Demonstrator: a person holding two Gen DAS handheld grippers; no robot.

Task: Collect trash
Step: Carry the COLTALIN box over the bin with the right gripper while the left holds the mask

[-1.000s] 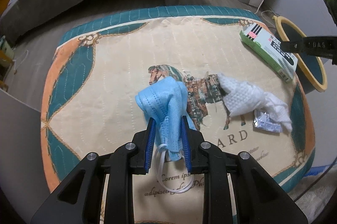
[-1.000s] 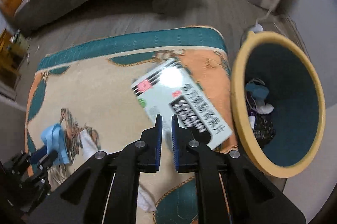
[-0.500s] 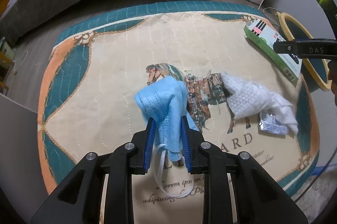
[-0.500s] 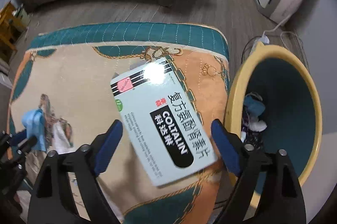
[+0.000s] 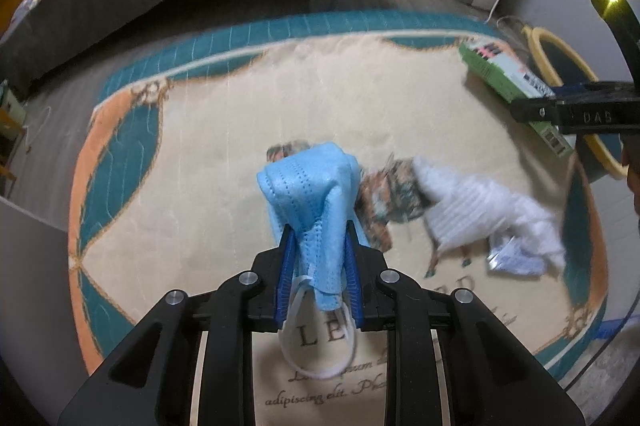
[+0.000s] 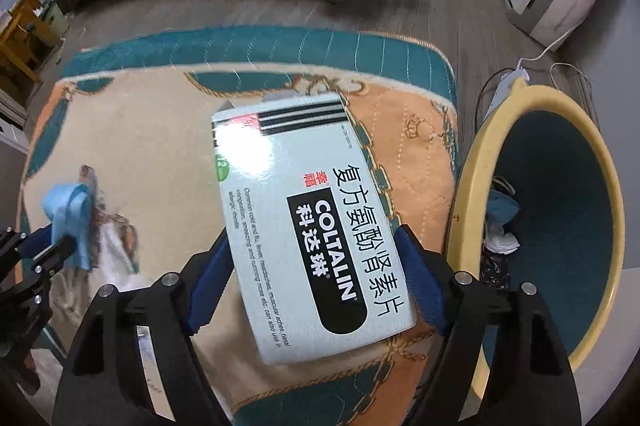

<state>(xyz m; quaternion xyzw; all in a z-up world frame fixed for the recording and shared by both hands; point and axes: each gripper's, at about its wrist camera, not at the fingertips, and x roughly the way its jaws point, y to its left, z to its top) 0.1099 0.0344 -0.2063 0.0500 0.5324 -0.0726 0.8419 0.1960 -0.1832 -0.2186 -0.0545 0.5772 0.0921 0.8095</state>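
Fingers [image 6: 416, 274] now astride medicine box [image 6: 304, 218].

I can't read the blurred wrapper [image 5: 516, 260]; the tissue [image 5: 488, 210] smears too, and bin [image 6: 500, 154] contents stay indistinct.

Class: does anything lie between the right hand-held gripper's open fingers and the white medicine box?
Nothing visible does. The right hand-held gripper straddles the white cardboard medicine box on the patterned mat, fingers open either side.
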